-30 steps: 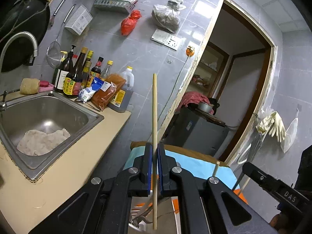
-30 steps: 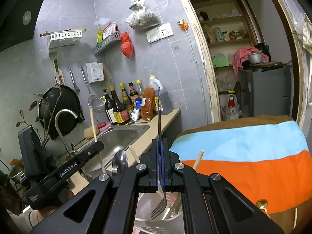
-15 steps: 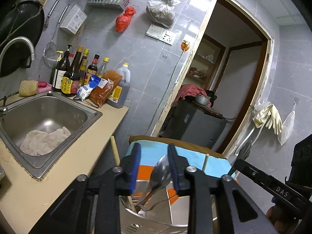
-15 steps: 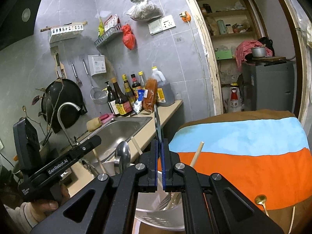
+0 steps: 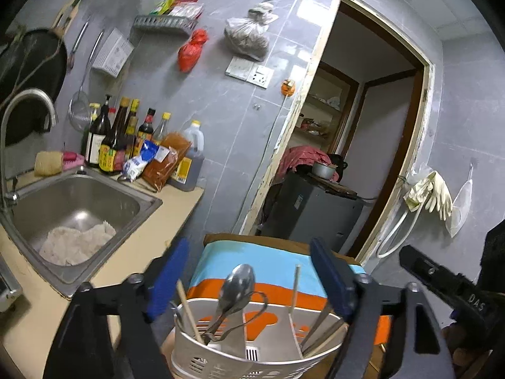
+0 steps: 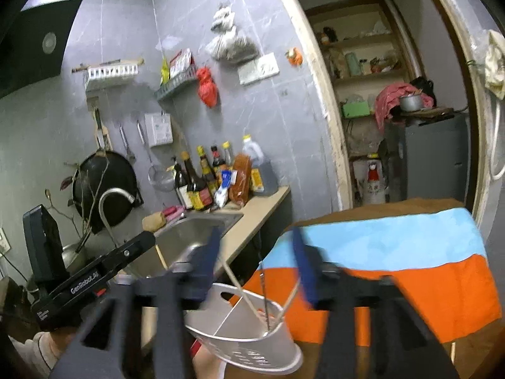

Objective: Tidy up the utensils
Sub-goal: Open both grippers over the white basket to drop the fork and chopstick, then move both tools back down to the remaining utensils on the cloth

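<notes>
A white slotted utensil holder (image 5: 252,352) stands just below my left gripper (image 5: 249,273), on a blue and orange cloth (image 5: 221,257). A metal spoon (image 5: 240,281), a wooden chopstick (image 5: 189,306) and forks stand in its left compartment. A second chopstick (image 5: 295,287) and other handles are in the right one. The left jaws are opening, wide apart, with nothing pressed between them. In the right wrist view the holder (image 6: 246,328) tilts under my right gripper (image 6: 257,262). Its jaws are also opening, and a chopstick (image 6: 240,290) and a thin metal handle (image 6: 263,293) stand free below them.
A steel sink (image 5: 79,195) with a rag lies to the left in a beige counter (image 5: 176,208). Sauce bottles (image 5: 120,139) line the grey tiled wall. A grey cabinet (image 5: 315,208) stands in the doorway behind. A hand (image 6: 44,347) holds the left unit.
The left gripper let go of a wooden chopstick and the right one let go of a fork; both utensils now stand in the holder. Both grippers opened and pulled up and back.
</notes>
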Tool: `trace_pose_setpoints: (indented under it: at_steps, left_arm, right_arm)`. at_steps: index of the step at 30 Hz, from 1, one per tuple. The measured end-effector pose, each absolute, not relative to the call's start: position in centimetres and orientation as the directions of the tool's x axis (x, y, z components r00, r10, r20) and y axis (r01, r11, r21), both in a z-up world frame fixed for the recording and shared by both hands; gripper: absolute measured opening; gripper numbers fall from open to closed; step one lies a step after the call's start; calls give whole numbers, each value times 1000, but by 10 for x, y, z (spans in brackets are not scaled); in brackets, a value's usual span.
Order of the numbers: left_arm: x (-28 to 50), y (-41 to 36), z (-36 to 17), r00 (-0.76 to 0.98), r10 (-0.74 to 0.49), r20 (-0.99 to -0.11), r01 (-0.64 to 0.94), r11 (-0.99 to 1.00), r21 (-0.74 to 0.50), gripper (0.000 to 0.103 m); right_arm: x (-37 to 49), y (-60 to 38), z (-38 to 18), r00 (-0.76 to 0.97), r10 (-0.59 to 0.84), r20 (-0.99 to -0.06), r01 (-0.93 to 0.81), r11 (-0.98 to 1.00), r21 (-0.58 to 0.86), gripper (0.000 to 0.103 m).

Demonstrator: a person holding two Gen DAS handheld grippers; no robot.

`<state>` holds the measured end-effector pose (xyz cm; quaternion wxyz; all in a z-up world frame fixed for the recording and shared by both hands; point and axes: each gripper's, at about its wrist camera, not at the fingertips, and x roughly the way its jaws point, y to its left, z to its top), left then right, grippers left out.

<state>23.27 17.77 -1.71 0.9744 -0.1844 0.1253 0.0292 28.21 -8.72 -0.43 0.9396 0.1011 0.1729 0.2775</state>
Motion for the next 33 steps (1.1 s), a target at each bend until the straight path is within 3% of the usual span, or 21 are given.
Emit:
trace_pose_setpoints:
  at_steps: [4, 7, 11, 14, 25, 33]
  left_arm:
    - [231, 159, -6, 969, 9, -249, -92, 941, -325, 95]
    - [230, 143, 1, 971, 23, -239, -98, 947, -306, 103]
    - [230, 119, 5, 970, 69, -235, -133, 954, -270, 103]
    - [232, 96, 3, 968, 66, -242, -128, 960, -247, 103]
    - [235, 21, -13, 968, 4, -250, -58, 977, -206, 103]
    - [242, -26, -35, 958, -45, -283, -3, 986, -168, 103]
  right_arm:
    - [277, -106, 5, 819, 511, -259, -447, 853, 270, 51]
    - [271, -125, 12, 852, 465, -241, -406, 877, 257, 71]
    - [264, -159, 16, 899, 374, -228, -321, 917, 237, 95]
    - [262, -186, 16, 922, 316, -224, -262, 935, 240, 100]
    - [259, -267, -1, 947, 177, -269, -124, 971, 205, 101]
    - [257, -310, -32, 927, 124, -354, -64, 982, 177, 101]
